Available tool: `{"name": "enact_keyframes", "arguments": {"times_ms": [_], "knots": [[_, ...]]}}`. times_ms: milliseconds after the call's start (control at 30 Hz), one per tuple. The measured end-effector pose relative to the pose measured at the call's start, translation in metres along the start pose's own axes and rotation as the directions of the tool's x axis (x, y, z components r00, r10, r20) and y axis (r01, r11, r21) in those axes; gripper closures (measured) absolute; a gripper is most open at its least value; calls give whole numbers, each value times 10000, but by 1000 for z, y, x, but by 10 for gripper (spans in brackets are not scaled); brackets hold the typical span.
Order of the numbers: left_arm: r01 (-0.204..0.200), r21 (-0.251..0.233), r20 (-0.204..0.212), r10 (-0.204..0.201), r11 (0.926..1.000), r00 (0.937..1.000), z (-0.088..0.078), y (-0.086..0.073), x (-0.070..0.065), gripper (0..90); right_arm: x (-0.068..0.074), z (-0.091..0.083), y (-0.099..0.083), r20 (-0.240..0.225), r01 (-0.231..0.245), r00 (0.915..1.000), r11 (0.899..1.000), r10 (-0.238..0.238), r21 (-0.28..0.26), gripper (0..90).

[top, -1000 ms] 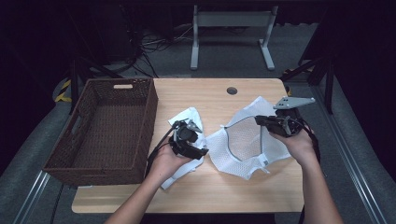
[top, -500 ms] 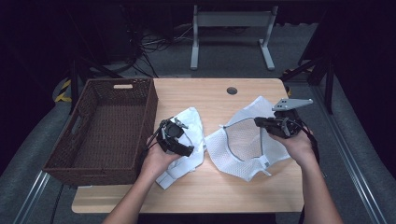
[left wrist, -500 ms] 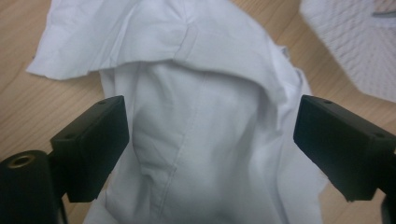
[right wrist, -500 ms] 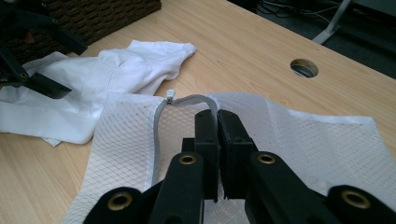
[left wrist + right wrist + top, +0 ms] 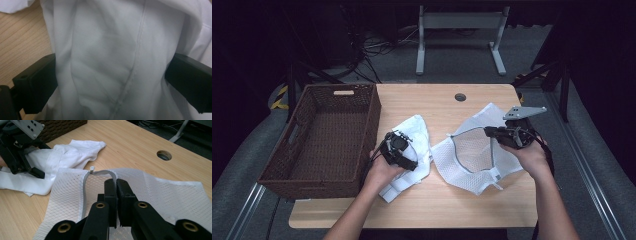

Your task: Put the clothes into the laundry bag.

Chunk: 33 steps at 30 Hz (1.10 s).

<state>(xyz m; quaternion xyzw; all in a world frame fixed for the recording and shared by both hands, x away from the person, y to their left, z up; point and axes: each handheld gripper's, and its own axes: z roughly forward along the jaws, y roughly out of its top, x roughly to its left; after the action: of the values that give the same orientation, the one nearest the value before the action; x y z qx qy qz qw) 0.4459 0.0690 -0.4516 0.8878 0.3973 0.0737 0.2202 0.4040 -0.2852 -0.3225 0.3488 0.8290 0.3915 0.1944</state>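
A: Where do the tools stand?

B: The right tool [image 5: 116,185] is clamped on the grey zipper edge of the mesh laundry bag [image 5: 472,150], holding its mouth up. The left tool [image 5: 398,148] has just been opening; its jaws now stand wide, the white garment [image 5: 110,62] between them but not pinched, lying on the surface [image 5: 437,107] beside the bag.

A: So which step?

B: Re-gripping the garment, I'd judge. Next it needs a firm pinch on the cloth, then a lift into the bag's held-open mouth.
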Motion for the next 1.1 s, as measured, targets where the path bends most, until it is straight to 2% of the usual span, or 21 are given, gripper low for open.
{"name": "enact_keyframes", "arguments": {"times_ms": [133, 233, 267, 400, 500, 633, 800, 967, 1100], "knots": [[15, -20, 241, -14, 10000, 9997, 0, -1, 1, 70, 0, 0, 0, 30, -12, 10000, 10000, 12, -9, 868], [-134, -133, 389, 139, 9998, 9991, -2, -3, 0, 154, 0, 0, 0, 24, -20, 10000, 10000, 20, 5, 868], [-218, -181, 407, 225, 9996, 9989, -3, -3, -1, 154, 0, 0, 0, 24, -20, 10000, 10000, 20, 5, 868], [-405, -154, 492, 412, 9991, 9979, -7, -3, -2, 322, 1, 0, -1, 20, -22, 10000, 10000, 22, 10, 868], [-449, -180, 533, 458, 9988, 9975, -9, -3, -2, 395, 1, 1, -1, 13, -8, 10000, 10000, 8, 32, 868], [-439, -187, 718, 452, 9989, 9964, -10, -4, -1, 563, 1, 1, -2, 40, 11, 10000, 10000, -12, 98, 868], [-359, -184, 1127, 378, 9992, 9929, -11, -3, 1, 696, -1, 0, -3, 101, -20, 9999, 10000, 20, 84, 868], [-148, -223, 1485, 180, 9996, 9887, -12, -2, 5, 734, -4, 0, -5, 169, -45, 9998, 9999, 43, 136, 868], [-262, -311, 1644, 310, 9992, 9859, -17, 0, 4, 742, -6, 0, -7, 228, -71, 9997, 9999, 67, 155, 868]]}}
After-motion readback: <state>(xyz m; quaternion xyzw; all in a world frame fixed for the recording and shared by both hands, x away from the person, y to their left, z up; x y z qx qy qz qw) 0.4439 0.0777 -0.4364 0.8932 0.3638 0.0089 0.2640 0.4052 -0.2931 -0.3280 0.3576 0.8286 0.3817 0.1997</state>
